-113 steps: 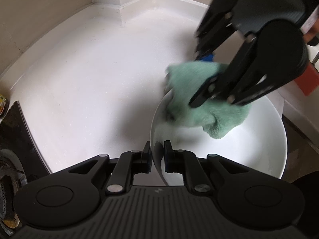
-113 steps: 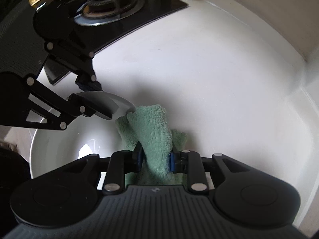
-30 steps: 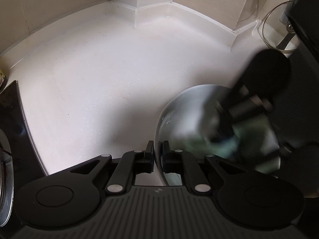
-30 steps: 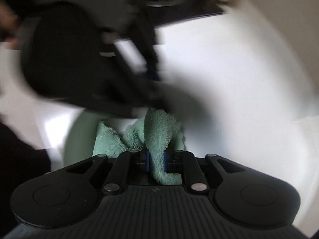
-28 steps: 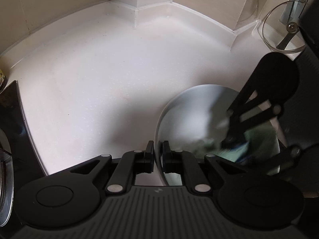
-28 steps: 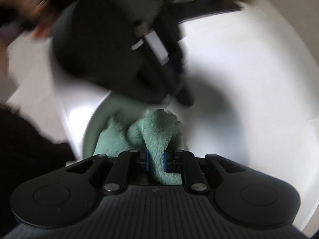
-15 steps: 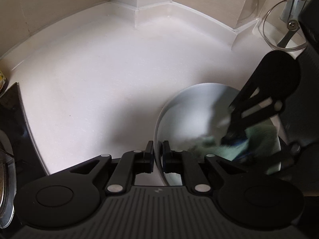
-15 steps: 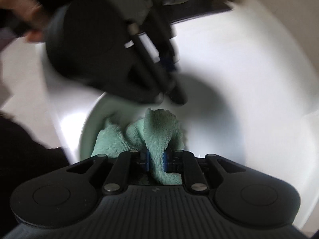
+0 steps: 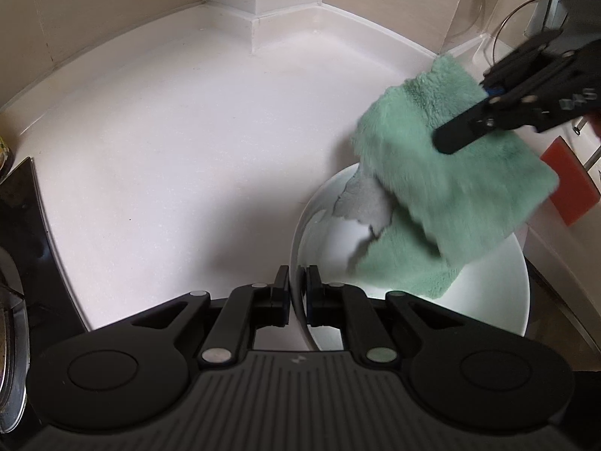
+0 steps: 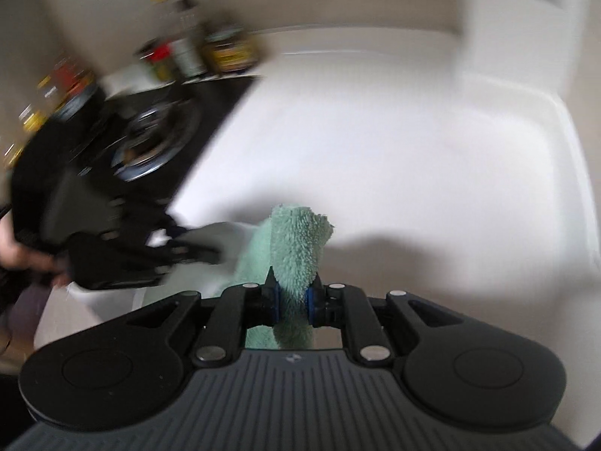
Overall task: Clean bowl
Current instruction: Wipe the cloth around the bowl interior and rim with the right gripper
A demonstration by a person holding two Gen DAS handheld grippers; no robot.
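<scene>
At front edge of white counter (image 9: 188,143), left wrist view: white bowl (image 9: 484,300) overhangs near right corner, likely glazed ceramic, stiff, slippery, breakable; thin rim is best hold. Left gripper (image 9: 298,293) clamped on near rim. Green microfibre cloth (image 9: 450,173) soft, light, hanging above bowl, lower fold inside it. Right gripper (image 9: 484,101) holds its top.

Right wrist view, blurred: right gripper (image 10: 293,302) jaws opening, cloth (image 10: 296,251) between pads, touching both. Bowl (image 10: 210,236) left of cloth, gas hob (image 10: 150,143) beyond.
</scene>
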